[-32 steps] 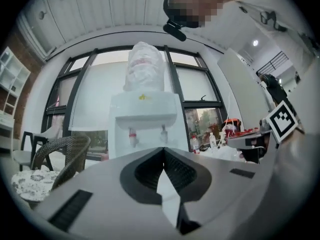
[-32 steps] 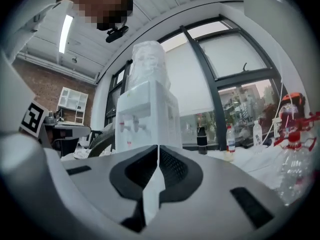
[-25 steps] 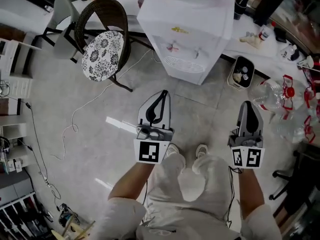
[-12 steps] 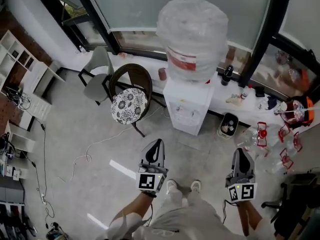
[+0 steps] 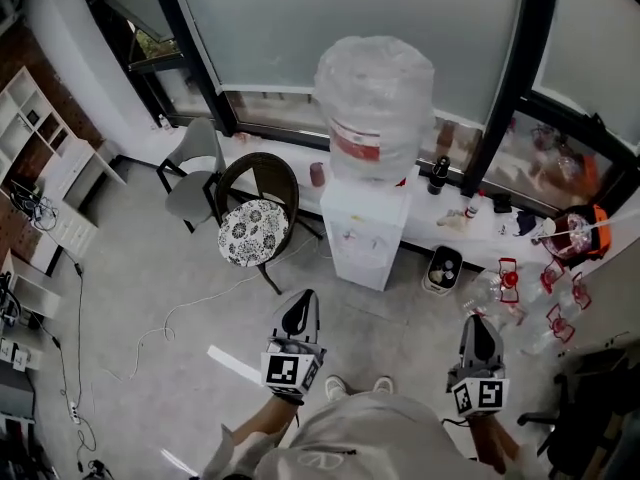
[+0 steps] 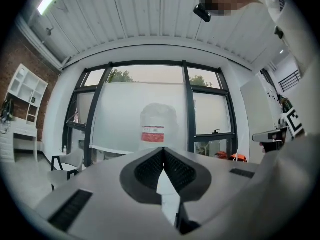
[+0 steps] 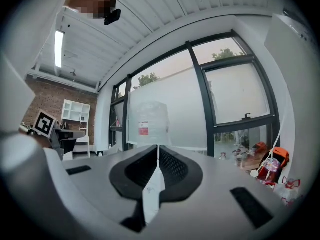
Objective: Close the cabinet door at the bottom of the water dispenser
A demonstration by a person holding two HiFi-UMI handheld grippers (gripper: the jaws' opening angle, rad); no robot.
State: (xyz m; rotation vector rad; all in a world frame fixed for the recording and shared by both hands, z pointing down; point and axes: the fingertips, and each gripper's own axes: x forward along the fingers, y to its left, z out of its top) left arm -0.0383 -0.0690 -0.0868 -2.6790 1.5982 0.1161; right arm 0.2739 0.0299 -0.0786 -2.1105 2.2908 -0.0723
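The white water dispenser [image 5: 358, 230] stands against the window ledge with a large wrapped bottle [image 5: 375, 96] on top. Its lower front looks flat and white, and I see no door standing out from it. Both grippers are held level well short of it, above the floor by the person's feet. My left gripper [image 5: 302, 298] is shut with nothing in it, and so is my right gripper [image 5: 477, 320]. In the left gripper view the shut left gripper [image 6: 163, 149] points at the bottle [image 6: 158, 125]. The right gripper [image 7: 158, 147] also aims at the bottle [image 7: 147, 124].
A wicker chair with a floral cushion [image 5: 252, 230] stands left of the dispenser, a grey chair [image 5: 192, 174] behind it. A small bin [image 5: 441, 268] and several empty plastic bottles [image 5: 505, 280] lie to the right. A cable [image 5: 165, 320] runs over the floor; white shelves [image 5: 45, 164] stand far left.
Both grippers and the head view have risen, and the dispenser now looks smaller and farther off. The jaws of both grippers have stayed shut.
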